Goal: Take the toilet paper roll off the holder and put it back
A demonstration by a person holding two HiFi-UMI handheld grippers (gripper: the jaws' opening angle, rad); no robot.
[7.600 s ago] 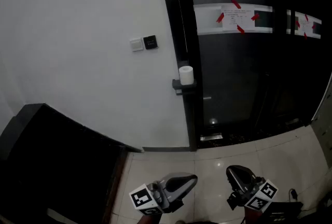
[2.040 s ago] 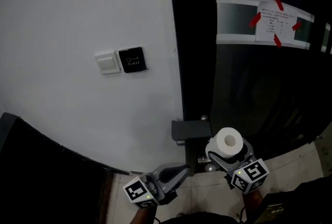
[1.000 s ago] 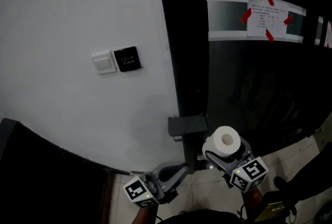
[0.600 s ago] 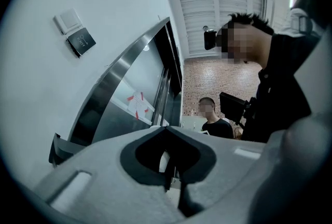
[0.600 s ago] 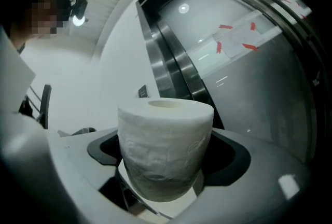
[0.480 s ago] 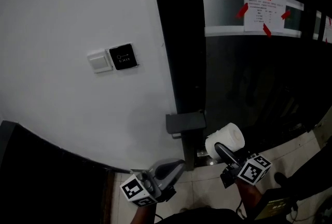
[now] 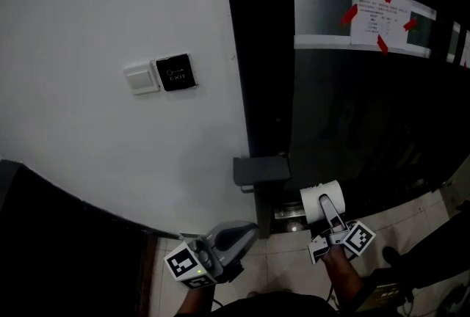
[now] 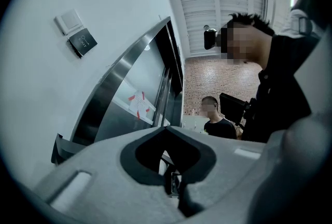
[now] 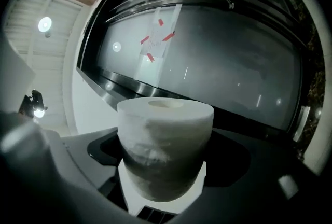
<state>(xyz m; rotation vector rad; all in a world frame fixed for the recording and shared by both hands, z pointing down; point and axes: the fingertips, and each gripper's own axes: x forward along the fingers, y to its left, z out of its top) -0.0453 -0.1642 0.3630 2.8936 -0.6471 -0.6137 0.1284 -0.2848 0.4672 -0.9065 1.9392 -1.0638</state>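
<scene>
Since half a second ago the right gripper [image 7: 325, 207] has sunk and rolled over, so the toilet paper roll [image 7: 312, 199] shows its side to the head camera rather than its hollow core. Its fingers are clamped on the roll's soft flanks, with the roll standing on end between them, probably so that it can be set down flat. Beside it the left gripper [image 7: 246, 230] hangs low with its fingers pressed together on nothing, seemingly kept clear of the work. Just above and left of the right fingers the dark holder [image 7: 261, 170] juts bare from the door frame, so the return is not yet done. Farther up are the exit button [image 7: 175, 72] and a taped notice [image 7: 376, 18]
</scene>
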